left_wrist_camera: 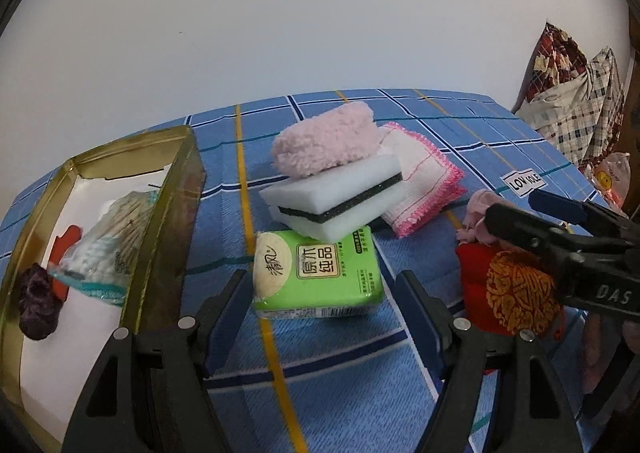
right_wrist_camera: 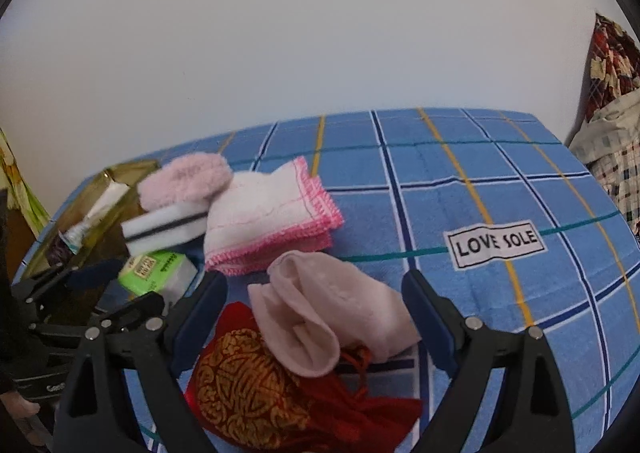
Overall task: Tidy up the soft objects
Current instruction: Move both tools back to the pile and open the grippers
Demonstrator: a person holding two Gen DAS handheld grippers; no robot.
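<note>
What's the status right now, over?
Left gripper open, lined up on green tissue pack. Right gripper open over pink sock and red pouch. Sponge overlaps the pack's far edge.

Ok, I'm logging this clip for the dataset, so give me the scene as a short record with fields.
surface: blue plaid cloth
stack: fluffy pink item on white sponge, over green tissue pack
beside stack: pink-edged cloth
tin box: cotton swab bag, dark purple item
left gripper: open, at tissue pack
right gripper: open, over pale pink cloth and red pouch
</note>
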